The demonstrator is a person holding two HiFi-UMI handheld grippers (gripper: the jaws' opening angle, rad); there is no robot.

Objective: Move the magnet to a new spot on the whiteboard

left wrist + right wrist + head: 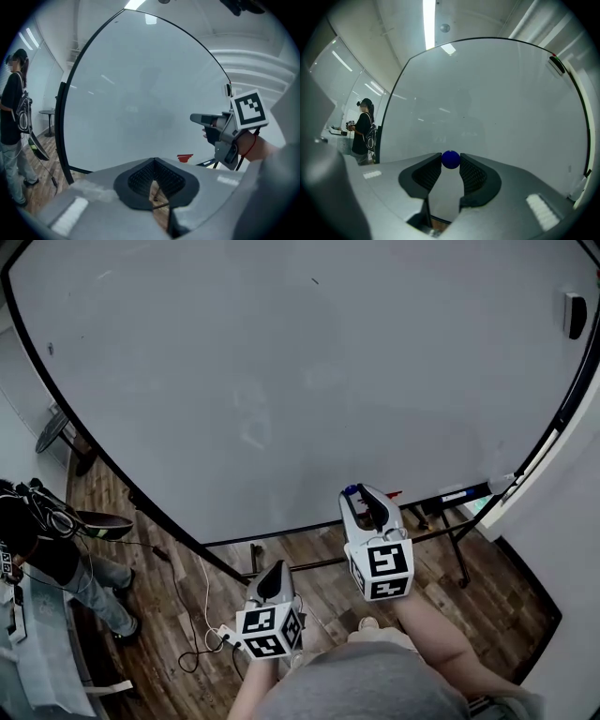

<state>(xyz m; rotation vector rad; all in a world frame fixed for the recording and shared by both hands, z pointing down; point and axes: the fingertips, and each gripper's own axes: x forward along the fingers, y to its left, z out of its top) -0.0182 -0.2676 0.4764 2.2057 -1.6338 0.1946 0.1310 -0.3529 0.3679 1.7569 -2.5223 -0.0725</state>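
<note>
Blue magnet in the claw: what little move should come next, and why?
Probably ease the right claw forward until the blue magnet meets the whiteboard: the magnet sits pinched between the claw tips, and bare board lies straight ahead.

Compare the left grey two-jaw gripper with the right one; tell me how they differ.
The left gripper is shut and empty; the right gripper grips a small round blue magnet. The right gripper sits nearer the whiteboard; the left gripper hangs lower. Both carry marker cubes.

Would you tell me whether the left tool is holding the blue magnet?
No: the left tool is closed on nothing, while the blue magnet sits gripped between the jaws of the right tool.
</note>
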